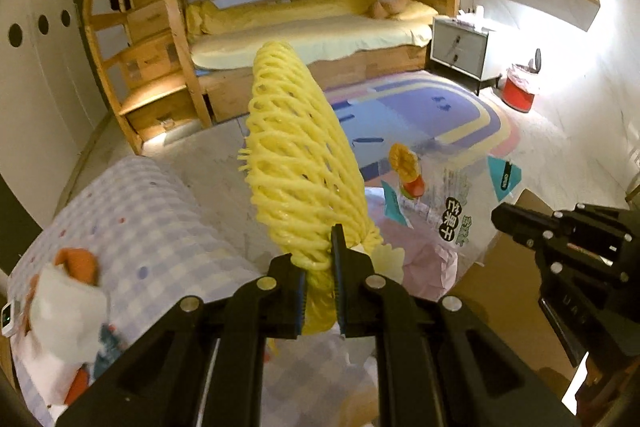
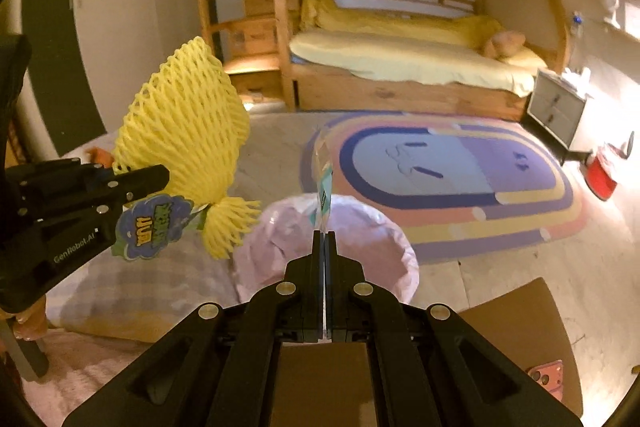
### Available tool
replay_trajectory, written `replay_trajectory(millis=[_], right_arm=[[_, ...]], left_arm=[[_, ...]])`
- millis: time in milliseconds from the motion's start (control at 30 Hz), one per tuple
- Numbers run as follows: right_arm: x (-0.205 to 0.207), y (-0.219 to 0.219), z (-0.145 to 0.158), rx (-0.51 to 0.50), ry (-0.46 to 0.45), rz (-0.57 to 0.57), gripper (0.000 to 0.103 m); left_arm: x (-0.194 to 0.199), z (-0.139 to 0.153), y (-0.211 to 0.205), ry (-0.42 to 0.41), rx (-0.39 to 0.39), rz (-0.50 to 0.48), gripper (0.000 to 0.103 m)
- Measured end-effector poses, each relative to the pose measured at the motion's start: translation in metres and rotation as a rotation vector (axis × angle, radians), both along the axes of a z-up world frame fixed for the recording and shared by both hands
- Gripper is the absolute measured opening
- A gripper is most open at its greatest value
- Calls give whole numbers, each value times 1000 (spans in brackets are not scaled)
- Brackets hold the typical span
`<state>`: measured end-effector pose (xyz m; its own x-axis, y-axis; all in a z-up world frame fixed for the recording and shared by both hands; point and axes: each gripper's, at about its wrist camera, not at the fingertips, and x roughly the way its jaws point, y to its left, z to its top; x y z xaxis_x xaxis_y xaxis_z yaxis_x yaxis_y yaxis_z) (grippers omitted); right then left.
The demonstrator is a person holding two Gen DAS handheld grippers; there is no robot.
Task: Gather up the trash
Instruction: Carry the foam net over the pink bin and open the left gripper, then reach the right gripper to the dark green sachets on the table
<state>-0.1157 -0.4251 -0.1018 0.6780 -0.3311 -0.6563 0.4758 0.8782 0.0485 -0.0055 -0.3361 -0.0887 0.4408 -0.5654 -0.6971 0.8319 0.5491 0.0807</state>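
Observation:
My left gripper (image 1: 320,259) is shut on a yellow foam fruit net (image 1: 296,163) and holds it upright in the air. The net also shows in the right wrist view (image 2: 184,131) with a blue and green label (image 2: 150,227) hanging from it. My right gripper (image 2: 324,233) is shut on a clear plastic snack wrapper (image 2: 324,179) seen edge-on. The same wrapper shows in the left wrist view (image 1: 436,191), printed with fruit and dark characters. Both grippers hover over a bin lined with a pink bag (image 2: 360,239).
A checked cushion (image 1: 140,227) with a plush toy (image 1: 68,291) lies at the left. A brown cardboard piece (image 2: 516,323) lies at the right. Farther off are a pastel rug (image 2: 460,179), a wooden bunk bed (image 2: 400,67), a grey nightstand (image 1: 460,51) and a red bin (image 1: 518,91).

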Motion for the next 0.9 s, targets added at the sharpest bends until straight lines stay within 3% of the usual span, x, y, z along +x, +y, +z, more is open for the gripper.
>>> replay_trajectory(millis=[100,167,233,267,333,400,667,900], right_arm=[[6,-13,-11,21,9,-9,1],[13,-22,-18,34,21,-17,3],[16,-25,-21,47,32,-24,4],[17,-25,-23,53,33,-26,6],[17,-28,-24,78,33,-36,25],[12,-24,-19,84,16,-37,31],[-6,0,7,92,-33,12,31],[-5,53,33,91,-64,134,31]], left_arm=[[6,-5,-11,26,14,-15,15],[9,-8,-16,38,21,-13,38],[11,-10,-17,48,15,-7,53],[11,-9,-17,48,12,-5,54],[10,-8,-12,42,11,2,54],[10,-5,-5,32,7,21,54],[0,26,52,-15,-55,119,54],[-14,42,115,-34,-80,204,54]])
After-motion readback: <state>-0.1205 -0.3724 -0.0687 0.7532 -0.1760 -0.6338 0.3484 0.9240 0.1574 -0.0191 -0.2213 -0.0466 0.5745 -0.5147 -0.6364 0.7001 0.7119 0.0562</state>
